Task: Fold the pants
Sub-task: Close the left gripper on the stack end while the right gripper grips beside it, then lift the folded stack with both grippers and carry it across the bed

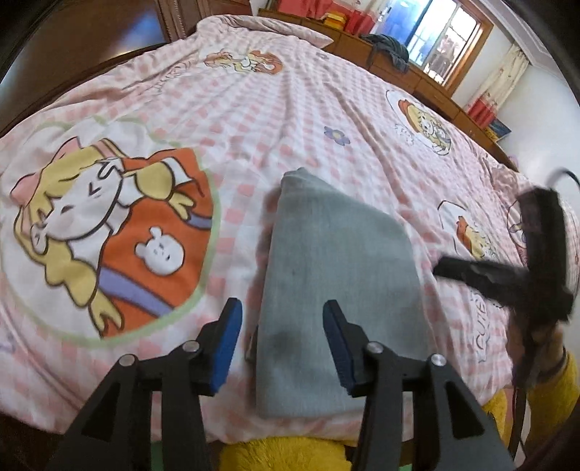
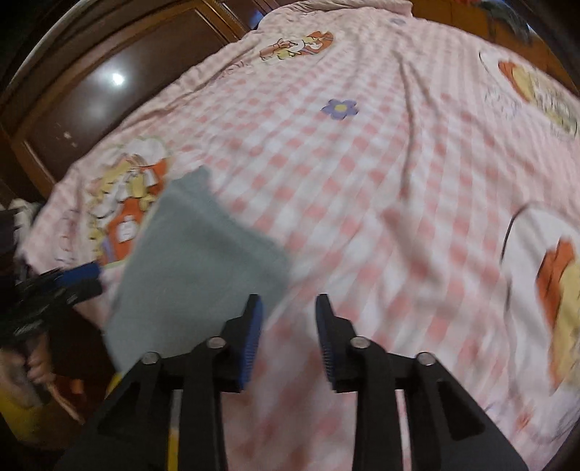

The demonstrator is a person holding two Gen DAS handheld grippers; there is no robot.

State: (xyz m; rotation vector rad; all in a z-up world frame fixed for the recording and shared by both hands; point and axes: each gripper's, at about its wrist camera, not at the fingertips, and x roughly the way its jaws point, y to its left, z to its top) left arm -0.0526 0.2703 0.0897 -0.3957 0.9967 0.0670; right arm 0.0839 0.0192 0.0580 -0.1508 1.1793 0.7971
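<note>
Grey pants (image 1: 337, 261), folded into a narrow stack, lie on the pink checked bedspread (image 1: 275, 108) near the bed's front edge. Above their near end hangs my left gripper (image 1: 282, 311), open, its blue pads either side of the cloth's left part and not pressing on it. In the right wrist view the pants (image 2: 195, 261) lie at the left. My right gripper (image 2: 289, 304) stands open over bare bedspread (image 2: 380, 174), just right of the pants' corner, with nothing between its fingers. Each gripper also shows in the other's view, blurred: the right gripper (image 1: 507, 282), the left gripper (image 2: 54, 286).
Cartoon prints dot the bedspread. Dark wooden furniture (image 2: 108, 83) borders the bed's left side. A wooden cabinet (image 1: 417, 76) with dark clothing and a window (image 1: 435, 32) stand behind. A yellow fluffy sleeve (image 1: 554, 395) is at the near edge.
</note>
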